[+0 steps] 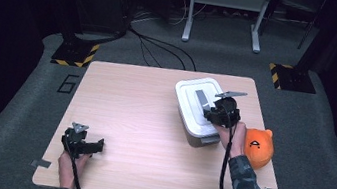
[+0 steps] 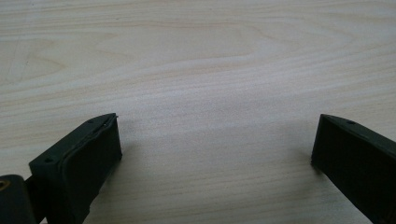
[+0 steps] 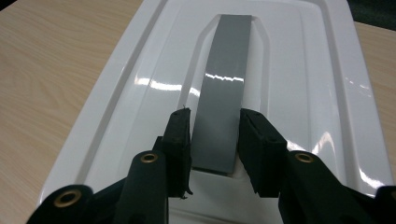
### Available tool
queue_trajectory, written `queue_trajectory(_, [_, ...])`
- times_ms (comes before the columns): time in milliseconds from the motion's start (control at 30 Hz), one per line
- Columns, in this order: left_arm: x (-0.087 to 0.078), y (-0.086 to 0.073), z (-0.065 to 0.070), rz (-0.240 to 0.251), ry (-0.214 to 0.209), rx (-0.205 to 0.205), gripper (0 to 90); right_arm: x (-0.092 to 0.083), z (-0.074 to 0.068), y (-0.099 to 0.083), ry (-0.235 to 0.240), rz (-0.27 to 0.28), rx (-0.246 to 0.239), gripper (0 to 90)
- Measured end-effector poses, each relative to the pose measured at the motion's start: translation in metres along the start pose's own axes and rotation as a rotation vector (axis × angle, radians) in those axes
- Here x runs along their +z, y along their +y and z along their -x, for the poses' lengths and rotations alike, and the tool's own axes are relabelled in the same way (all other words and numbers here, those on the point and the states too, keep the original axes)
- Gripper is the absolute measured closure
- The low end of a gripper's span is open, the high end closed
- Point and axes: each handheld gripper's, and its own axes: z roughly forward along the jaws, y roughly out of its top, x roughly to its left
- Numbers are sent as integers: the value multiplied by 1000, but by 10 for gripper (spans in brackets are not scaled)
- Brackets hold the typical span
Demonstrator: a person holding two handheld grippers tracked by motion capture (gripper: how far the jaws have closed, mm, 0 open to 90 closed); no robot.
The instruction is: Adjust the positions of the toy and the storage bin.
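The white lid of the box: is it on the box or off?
On. The white lid sits flat on the grey box, and the right gripper is shut on its grey handle.

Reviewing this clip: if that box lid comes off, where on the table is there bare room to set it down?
The widest free patch is the left and middle of the table, bordered by the white box on the right and the left tool at the near edge. The right side is crowded: the right tool is shut on the lid's grey handle, with the orange toy beside it.
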Motion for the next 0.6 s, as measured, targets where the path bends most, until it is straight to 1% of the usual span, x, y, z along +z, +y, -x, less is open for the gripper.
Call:
queue_trajectory(67, [0, 0, 0, 0, 0, 0, 11, 1, -7, 2, 9, -9, -2, 635])
queue_trajectory(100, [0, 0, 0, 0, 0, 0, 11, 2, -10, 2, 12, -8, -18, 634])
queue_trajectory(333, [0, 0, 0, 0, 0, 1, 11, 8, -31, 6, 45, -12, -28, 625])
queue_trajectory(433, [0, 0, 0, 0, 0, 1, 12, 10, -40, 7, 48, -11, -31, 603])
queue_trajectory(500, [0, 0, 0, 0, -1, 1, 13, 11, -45, 7, 60, -9, -31, 600])
queue_trajectory(533, [0, 0, 0, 0, -1, 1, 13, 11, -46, 7, 60, -9, -41, 600])
queue_trajectory(600, [0, 0, 0, 1, -1, 1, 13, 12, -50, 7, 67, -9, -38, 597])
